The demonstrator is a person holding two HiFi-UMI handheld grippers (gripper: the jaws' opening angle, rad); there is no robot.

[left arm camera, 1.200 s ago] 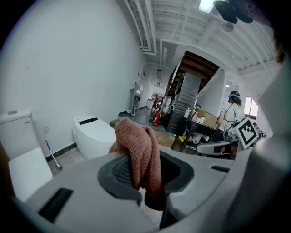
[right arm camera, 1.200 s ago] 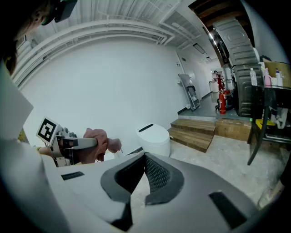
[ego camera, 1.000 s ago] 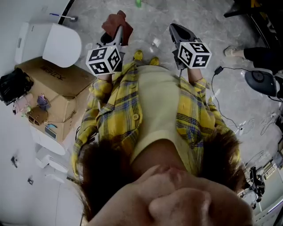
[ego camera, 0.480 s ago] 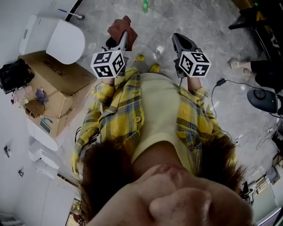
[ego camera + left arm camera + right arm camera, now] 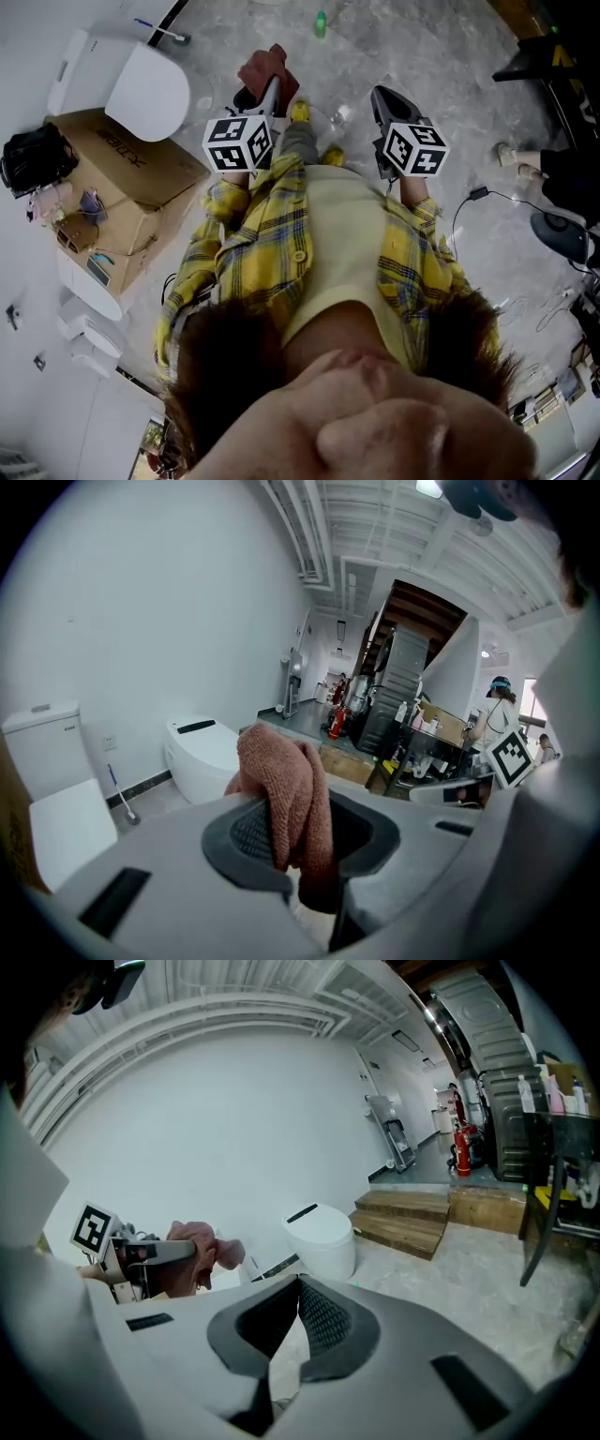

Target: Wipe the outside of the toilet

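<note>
While pinching a rust-brown cloth (image 5: 286, 799) in the left gripper (image 5: 270, 94), right gripper (image 5: 386, 98) pressed together empty, stands well apart from the white toilet (image 5: 145, 94) at the floor's (image 5: 422, 37) edge; seemingly yet to start wiping.

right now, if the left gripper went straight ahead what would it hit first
Likely the round toilet, just left of its line behind the cloth held by the left gripper; depth unclear, it may miss.

Even, bright indoor light; gripper views fisheye w/ dark corners; head view dimmer.
</note>
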